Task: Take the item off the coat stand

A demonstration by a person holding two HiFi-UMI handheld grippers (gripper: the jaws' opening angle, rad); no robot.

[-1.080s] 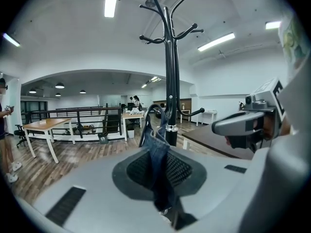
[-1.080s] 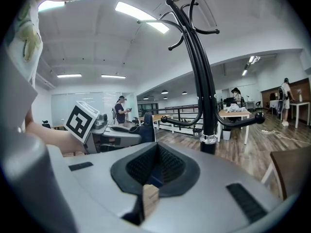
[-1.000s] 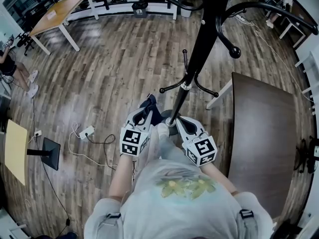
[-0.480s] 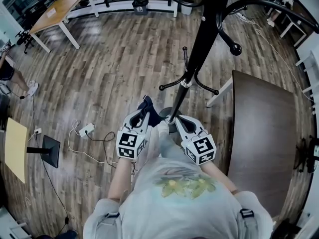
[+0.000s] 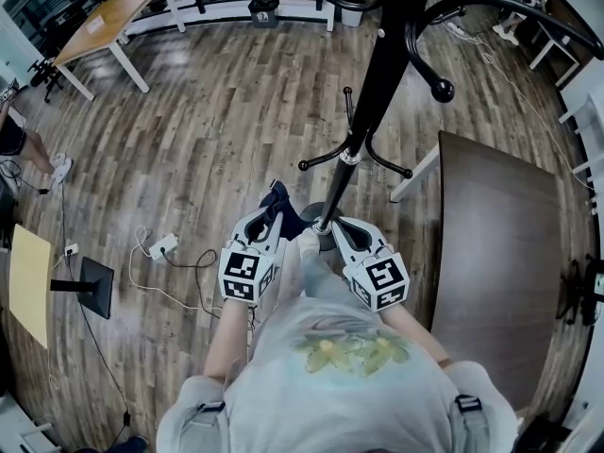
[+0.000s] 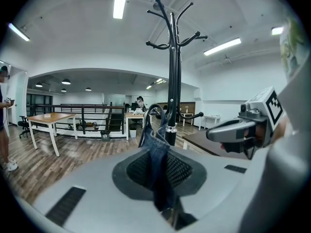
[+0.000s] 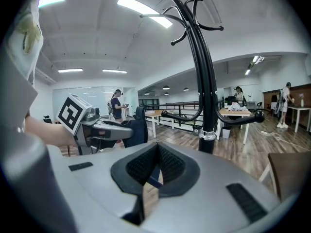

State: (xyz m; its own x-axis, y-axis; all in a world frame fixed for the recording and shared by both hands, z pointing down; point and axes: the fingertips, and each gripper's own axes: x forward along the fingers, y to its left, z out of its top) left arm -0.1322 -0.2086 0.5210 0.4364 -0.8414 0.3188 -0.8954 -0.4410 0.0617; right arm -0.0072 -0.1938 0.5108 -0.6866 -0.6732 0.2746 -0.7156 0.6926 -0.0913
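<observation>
Head view: clamping the dark blue denim item (image 5: 281, 199) in the left gripper (image 5: 274, 213), just left of the coat stand (image 5: 376, 83) pole; holding the right gripper (image 5: 336, 227) beside the base.
Left gripper view: pinching the denim between both pads, fabric rising toward 1 lower hook.
Right gripper view: holding jaws closed, empty; item lying to the left.

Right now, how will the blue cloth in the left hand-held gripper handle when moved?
Likely floppy: the blue cloth folds and creases where the left hand-held gripper pinches it. Probably light, since it looks thin and small beside the gripper. The denim-like weave suggests it won't slip easily.
</observation>
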